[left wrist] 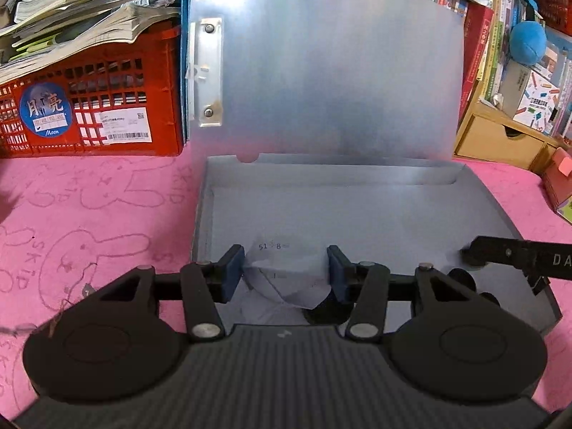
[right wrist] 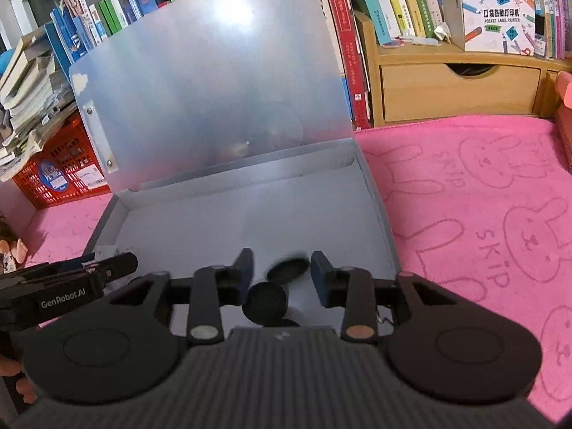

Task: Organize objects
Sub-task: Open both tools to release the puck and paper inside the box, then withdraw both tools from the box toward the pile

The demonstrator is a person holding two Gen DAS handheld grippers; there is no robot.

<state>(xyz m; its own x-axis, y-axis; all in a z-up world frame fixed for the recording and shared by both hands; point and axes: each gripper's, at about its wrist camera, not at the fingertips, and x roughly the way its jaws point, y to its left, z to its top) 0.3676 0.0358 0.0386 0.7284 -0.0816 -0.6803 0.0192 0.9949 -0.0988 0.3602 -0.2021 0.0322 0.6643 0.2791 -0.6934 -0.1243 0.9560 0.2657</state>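
Observation:
A grey file box (left wrist: 357,207) lies on the pink cloth with its lid (left wrist: 321,71) standing upright. My left gripper (left wrist: 286,271) hangs low over the box's near left part. A curled white sheet with printed sums (left wrist: 282,261) sits between its blue pads, and its edges reach both pads; the jaws stand apart. My right gripper (right wrist: 282,271) is open over the near right part of the box (right wrist: 214,221). A blurred black disc (right wrist: 287,270) lies loose between its pads, and a second black disc (right wrist: 266,302) sits just below.
A red crate (left wrist: 89,107) piled with books stands to the left of the box. Wooden drawers (right wrist: 457,93) and shelved books (right wrist: 393,0) line the back right. Pink bunny-print cloth (right wrist: 482,214) spreads to the right.

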